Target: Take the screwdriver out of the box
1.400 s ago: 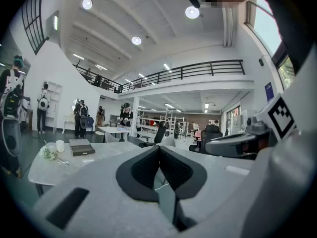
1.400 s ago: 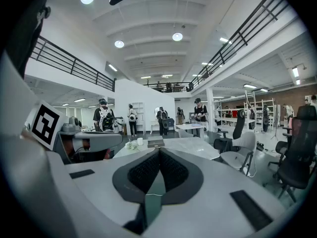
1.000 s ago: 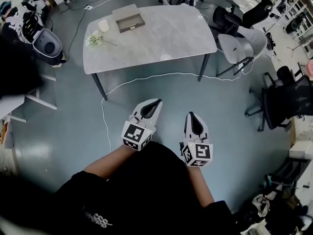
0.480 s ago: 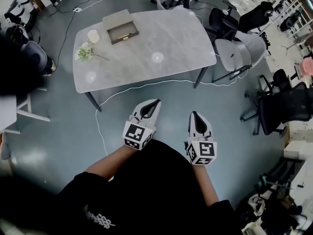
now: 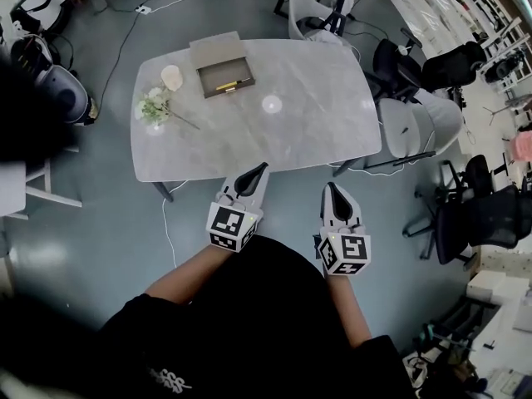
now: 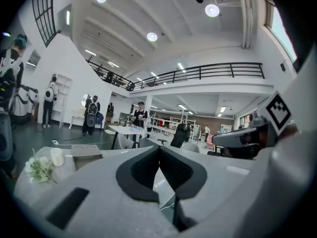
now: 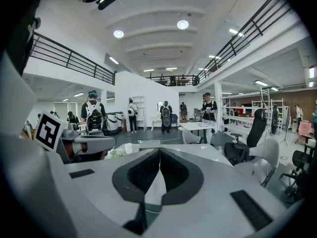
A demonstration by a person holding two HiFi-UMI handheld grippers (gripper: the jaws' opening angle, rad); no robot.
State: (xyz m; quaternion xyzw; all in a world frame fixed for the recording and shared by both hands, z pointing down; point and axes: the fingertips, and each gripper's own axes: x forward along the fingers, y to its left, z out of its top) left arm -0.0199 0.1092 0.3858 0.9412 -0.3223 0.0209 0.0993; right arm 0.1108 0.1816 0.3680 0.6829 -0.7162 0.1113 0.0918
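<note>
An open grey box (image 5: 224, 75) lies on the far left part of the grey table (image 5: 299, 131), its lid (image 5: 215, 47) raised behind it. Inside lies a yellow-handled screwdriver (image 5: 231, 85). My left gripper (image 5: 259, 169) is shut and empty, its tip over the table's near edge. The right gripper (image 5: 332, 189), also shut and empty, is just short of that edge. From the left gripper view the box (image 6: 86, 151) shows low and far to the left of the closed left gripper (image 6: 159, 147). In the right gripper view the box (image 7: 148, 144) sits beyond the closed right gripper (image 7: 159, 150).
A bunch of white flowers (image 5: 155, 107) and a white cup (image 5: 172, 77) lie left of the box. Grey and black chairs (image 5: 416, 123) crowd the table's right side. A white cable (image 5: 169, 227) trails over the floor. People (image 7: 93, 117) stand far behind the table.
The table has come closer in the head view. Both grippers, still shut, have advanced from open floor to the table's near edge.
</note>
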